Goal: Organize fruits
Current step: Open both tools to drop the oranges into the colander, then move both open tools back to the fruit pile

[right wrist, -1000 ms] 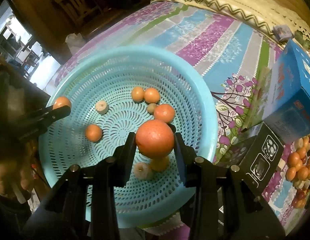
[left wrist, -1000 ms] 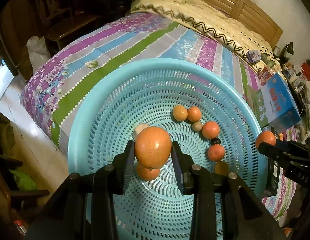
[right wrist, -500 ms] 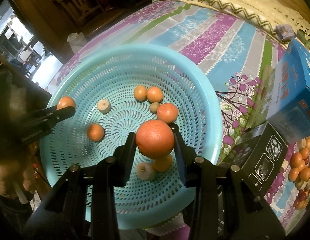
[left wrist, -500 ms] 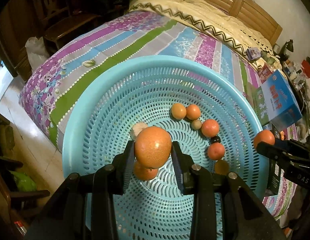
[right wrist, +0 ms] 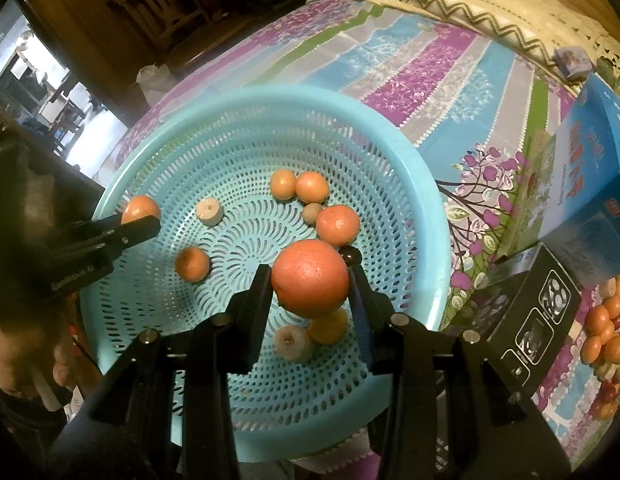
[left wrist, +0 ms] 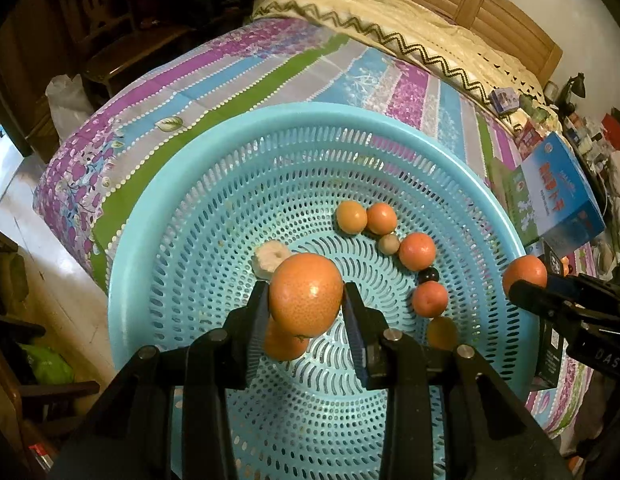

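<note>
A large turquoise perforated basket (left wrist: 158,248) (right wrist: 429,208) lies on the bed. Several small oranges (left wrist: 417,251) (right wrist: 337,225), a dark berry (left wrist: 429,276) and pale fruit pieces (left wrist: 270,258) (right wrist: 209,210) lie inside. My left gripper (left wrist: 306,304) is shut on an orange (left wrist: 306,294) above the basket's near side; it also shows in the right wrist view (right wrist: 141,209). My right gripper (right wrist: 310,284) is shut on another orange (right wrist: 310,278) over the basket; it shows at the right rim in the left wrist view (left wrist: 525,274).
The bed has a striped floral sheet (left wrist: 270,72) and a cream blanket (left wrist: 389,28). A blue box (left wrist: 561,192) (right wrist: 589,160) and a black box (right wrist: 529,312) stand right of the basket. More fruit (right wrist: 605,328) lies at the far right. Floor and chairs are at the left.
Both grippers have moved slightly forward over the basket, each still holding its orange. The fruits in the basket have not moved.
</note>
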### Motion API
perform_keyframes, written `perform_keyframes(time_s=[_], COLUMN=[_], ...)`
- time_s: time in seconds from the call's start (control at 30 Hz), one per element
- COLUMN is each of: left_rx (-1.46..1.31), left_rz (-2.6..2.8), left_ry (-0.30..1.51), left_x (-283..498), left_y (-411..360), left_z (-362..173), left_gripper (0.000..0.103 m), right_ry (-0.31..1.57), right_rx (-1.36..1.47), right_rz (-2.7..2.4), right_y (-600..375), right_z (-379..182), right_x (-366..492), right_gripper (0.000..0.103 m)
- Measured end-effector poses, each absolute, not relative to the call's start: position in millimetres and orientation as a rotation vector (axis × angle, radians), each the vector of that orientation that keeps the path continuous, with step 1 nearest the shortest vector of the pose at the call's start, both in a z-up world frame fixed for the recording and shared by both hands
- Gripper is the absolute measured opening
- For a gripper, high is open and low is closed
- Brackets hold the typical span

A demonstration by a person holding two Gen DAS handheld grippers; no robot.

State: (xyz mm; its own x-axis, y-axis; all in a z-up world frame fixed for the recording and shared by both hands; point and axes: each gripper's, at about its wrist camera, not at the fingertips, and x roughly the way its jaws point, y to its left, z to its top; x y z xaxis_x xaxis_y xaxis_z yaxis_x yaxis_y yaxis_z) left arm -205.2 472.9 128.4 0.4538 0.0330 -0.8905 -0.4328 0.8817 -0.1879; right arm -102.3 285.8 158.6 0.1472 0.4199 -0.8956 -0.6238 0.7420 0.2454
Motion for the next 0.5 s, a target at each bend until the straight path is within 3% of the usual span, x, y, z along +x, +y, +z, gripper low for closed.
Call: perform_keyframes(time_s=[0.07, 0.13, 0.2, 0.5], left_rx=[-0.424, -0.43, -0.429, -0.423], left_rz=[0.3, 0.303, 0.302, 0.304], left_ry=[1.076, 1.066, 1.062, 1.064], left_x=[-204.6, -205.5, -204.8, -203.1], left_y=[473.5, 474.1, 473.5, 469.8], left_z=[126.1, 125.8, 126.3, 127.2], left_gripper=[0.04, 0.05, 0.053, 0.056], right_ry=[1.213, 1.212, 1.211, 1.198], right_rx=[-0.198, -0.191, -0.18, -0.159], right_rz=[0.763, 0.765, 0.769, 0.785], right_y=[285.7, 285.5, 284.1, 278.6], right_z=[157.0, 156.0, 157.1, 160.5], right_x=[-101.9, -102.3, -101.4, -101.8], right_gripper=[0.039, 0.046, 0.056, 0.058])
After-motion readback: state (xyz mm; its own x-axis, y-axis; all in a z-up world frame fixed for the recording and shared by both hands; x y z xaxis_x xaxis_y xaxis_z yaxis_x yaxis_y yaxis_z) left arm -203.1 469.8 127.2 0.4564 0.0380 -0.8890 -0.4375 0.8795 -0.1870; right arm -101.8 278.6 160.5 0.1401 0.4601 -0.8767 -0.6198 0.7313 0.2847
